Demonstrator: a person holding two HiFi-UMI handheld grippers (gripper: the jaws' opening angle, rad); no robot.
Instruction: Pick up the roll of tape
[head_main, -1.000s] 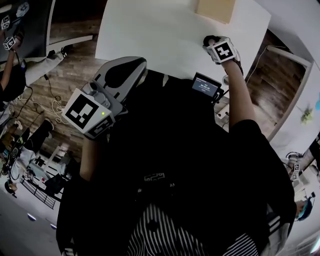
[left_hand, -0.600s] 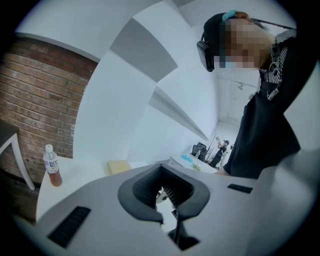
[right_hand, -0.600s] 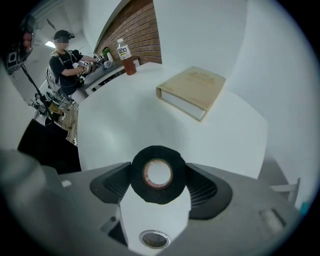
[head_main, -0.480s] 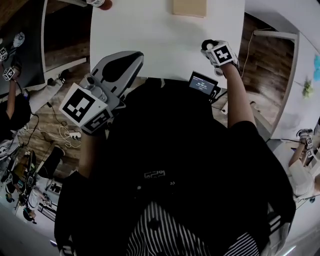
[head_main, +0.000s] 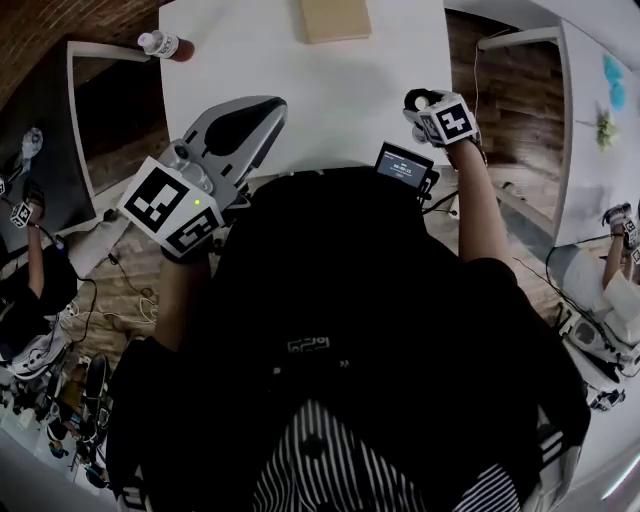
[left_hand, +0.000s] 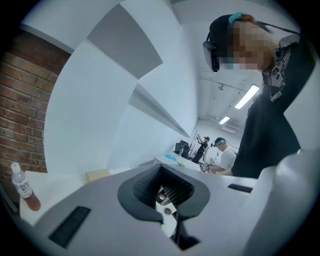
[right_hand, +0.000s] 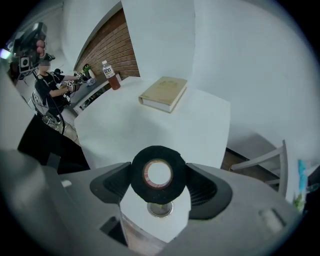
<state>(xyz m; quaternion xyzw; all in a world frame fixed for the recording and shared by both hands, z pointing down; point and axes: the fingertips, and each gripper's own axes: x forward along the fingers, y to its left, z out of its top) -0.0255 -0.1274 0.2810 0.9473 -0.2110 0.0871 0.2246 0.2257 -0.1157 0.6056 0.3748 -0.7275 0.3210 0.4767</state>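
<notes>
The roll of tape is a black ring with a pale core. It sits upright between the jaws of my right gripper, whose dark pads press on it from both sides. It hangs above the near part of the white table. In the head view the right gripper is at the table's near right corner, with its tips hidden under the marker cube. My left gripper hovers at the table's near left edge. It is shut, with nothing between its pads.
A tan book lies at the table's far side. A bottle of brown liquid stands at the far left corner. A small screen hangs at the person's chest. Other people work in the background.
The head view has swung round, bringing the bottle into sight. The left gripper has drifted up toward the table's near edge. The right gripper stays by the near right corner.
</notes>
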